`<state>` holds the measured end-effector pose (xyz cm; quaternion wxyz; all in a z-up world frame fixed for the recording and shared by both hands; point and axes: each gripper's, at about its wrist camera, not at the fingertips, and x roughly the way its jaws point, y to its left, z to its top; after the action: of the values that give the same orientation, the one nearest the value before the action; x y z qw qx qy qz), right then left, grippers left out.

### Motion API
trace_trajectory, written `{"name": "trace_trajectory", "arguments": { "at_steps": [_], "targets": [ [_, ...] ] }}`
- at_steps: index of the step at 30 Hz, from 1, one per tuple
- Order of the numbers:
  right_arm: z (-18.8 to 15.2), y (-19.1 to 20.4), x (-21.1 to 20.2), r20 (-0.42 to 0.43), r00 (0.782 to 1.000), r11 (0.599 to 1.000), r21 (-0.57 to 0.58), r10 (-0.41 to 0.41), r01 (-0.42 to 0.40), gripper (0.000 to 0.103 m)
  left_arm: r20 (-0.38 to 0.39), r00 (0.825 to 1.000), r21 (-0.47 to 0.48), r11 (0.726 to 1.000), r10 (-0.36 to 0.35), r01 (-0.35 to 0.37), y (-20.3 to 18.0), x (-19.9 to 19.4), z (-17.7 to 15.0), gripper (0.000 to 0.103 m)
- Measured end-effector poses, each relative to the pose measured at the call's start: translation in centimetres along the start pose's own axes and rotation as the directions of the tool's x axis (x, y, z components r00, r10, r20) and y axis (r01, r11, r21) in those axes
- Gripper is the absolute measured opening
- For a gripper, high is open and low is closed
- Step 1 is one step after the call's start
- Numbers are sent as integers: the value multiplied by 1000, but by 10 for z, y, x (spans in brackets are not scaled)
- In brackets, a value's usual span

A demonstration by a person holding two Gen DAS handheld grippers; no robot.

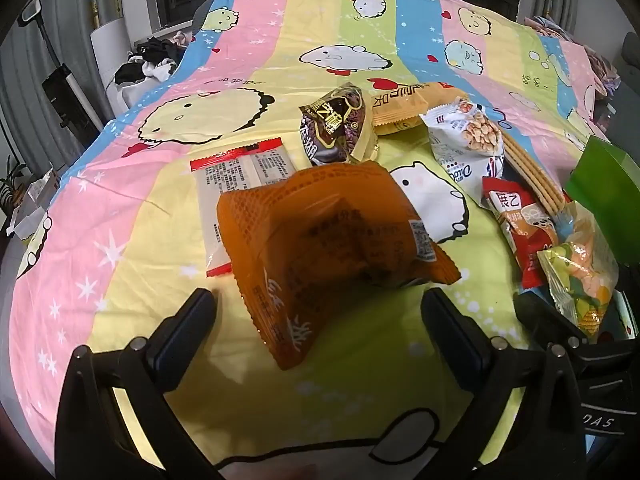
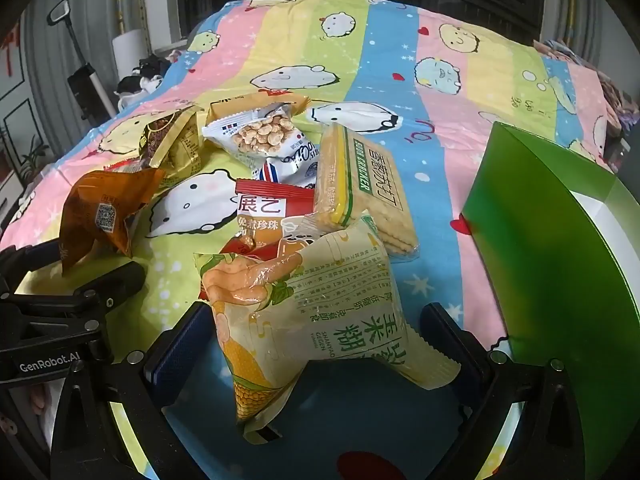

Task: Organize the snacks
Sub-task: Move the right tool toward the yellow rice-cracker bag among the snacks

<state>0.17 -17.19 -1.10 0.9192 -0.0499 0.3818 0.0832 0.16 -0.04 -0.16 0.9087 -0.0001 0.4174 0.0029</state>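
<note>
In the left wrist view my left gripper stands open over the cartoon bedspread. A puffy orange snack packet lies between its fingers, and the pads are clear of it. In the right wrist view my right gripper is also wide open. A yellow corn snack packet sits between its fingers, and its crimped edge reaches the right finger. More snacks are piled behind: a cracker pack, a red packet, a white peanut packet and a dark chocolate packet.
A green box stands open-sided on the bed at the right, close to my right gripper. A white and red packet lies flat behind the orange one. Clothes and a vacuum stand off the bed's far left edge.
</note>
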Motion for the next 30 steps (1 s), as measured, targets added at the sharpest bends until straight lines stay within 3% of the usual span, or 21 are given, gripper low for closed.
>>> {"name": "trace_trajectory", "arguments": {
  "at_steps": [30],
  "targets": [
    [0,0,-1,0,1000,1000,3,3,-3,102,-18,1000,0,1000,6,-6,5,0,2,103]
  ]
}}
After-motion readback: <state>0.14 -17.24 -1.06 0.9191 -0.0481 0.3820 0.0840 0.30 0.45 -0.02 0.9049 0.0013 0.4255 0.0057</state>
